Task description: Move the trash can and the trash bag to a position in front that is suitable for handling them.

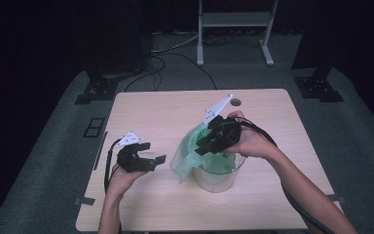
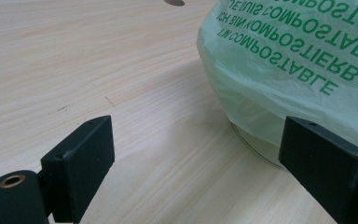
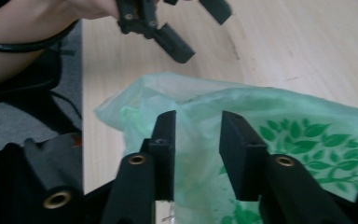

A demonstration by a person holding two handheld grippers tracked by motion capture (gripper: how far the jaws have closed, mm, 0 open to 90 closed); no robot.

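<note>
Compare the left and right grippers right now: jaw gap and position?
The left gripper has jaws spread wide over bare table, holding nothing; the right gripper has jaws narrower, over the green bag. The left sits beside the clear container, the right above it. Both have black jaws.

The bag showing between and behind the right gripper fingers is looking like thin, slightly shiny green plastic film, wrinkled, with darker green print. The fingers themselves are appearing as matt black plastic with small brass-coloured metal inserts. The table lying between the left gripper fingers is showing a pale, smooth wood-grain surface, and the container under the bag is looking clear and glossy.
</note>
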